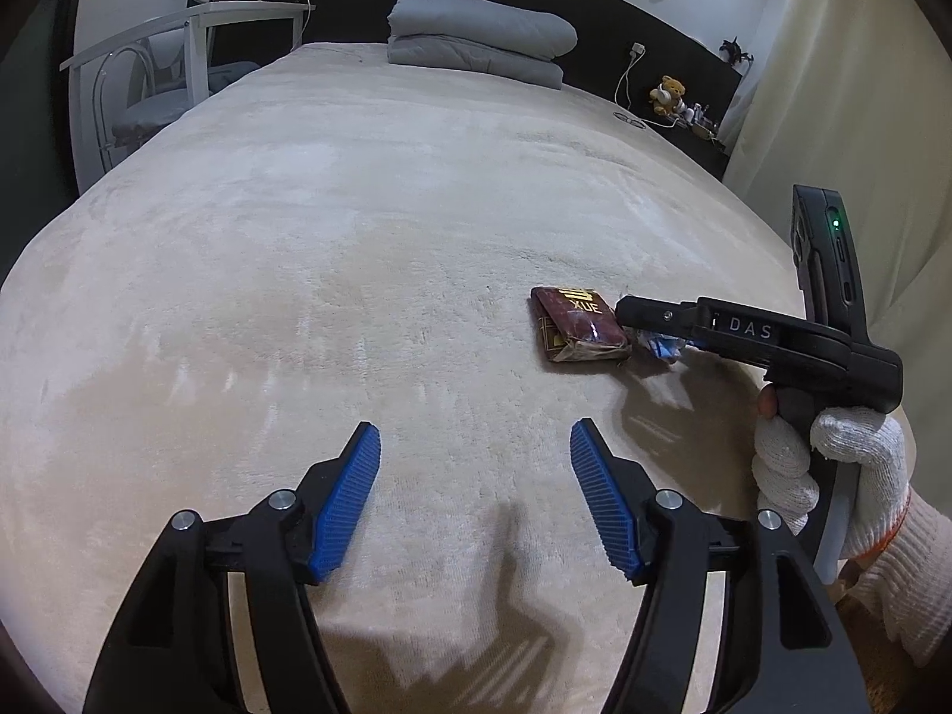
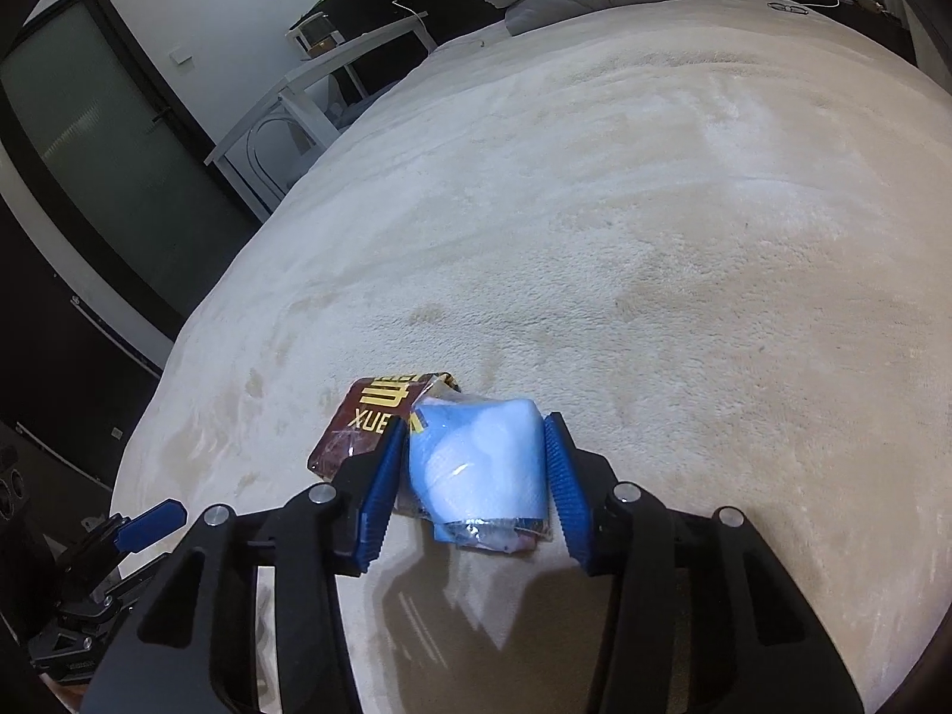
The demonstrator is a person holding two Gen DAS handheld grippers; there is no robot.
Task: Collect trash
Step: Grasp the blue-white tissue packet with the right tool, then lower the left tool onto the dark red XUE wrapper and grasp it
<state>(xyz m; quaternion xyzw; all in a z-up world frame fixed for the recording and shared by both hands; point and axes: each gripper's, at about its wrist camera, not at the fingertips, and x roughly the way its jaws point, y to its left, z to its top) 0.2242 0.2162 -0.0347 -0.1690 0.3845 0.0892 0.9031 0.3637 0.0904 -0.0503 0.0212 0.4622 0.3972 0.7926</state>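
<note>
A dark red cigarette pack point(image 1: 580, 324) marked "XUE" lies on the cream bed cover point(image 1: 357, 238); it also shows in the right wrist view point(image 2: 357, 425). Just right of it lies a blue and white plastic tissue packet point(image 2: 482, 464), mostly hidden behind the right gripper in the left wrist view point(image 1: 660, 348). My right gripper point(image 2: 473, 488) has a blue pad on each side of the packet, touching it, held by a white-gloved hand point(image 1: 833, 464). My left gripper point(image 1: 476, 494) is open and empty above bare cover, nearer than the pack.
A folded grey quilt point(image 1: 482, 38) lies at the head of the bed. A white side table with a chair point(image 1: 178, 59) stands left of the bed. A dark shelf with a teddy bear point(image 1: 669, 95) and cables is at the back right. A cream curtain point(image 1: 833, 59) hangs right.
</note>
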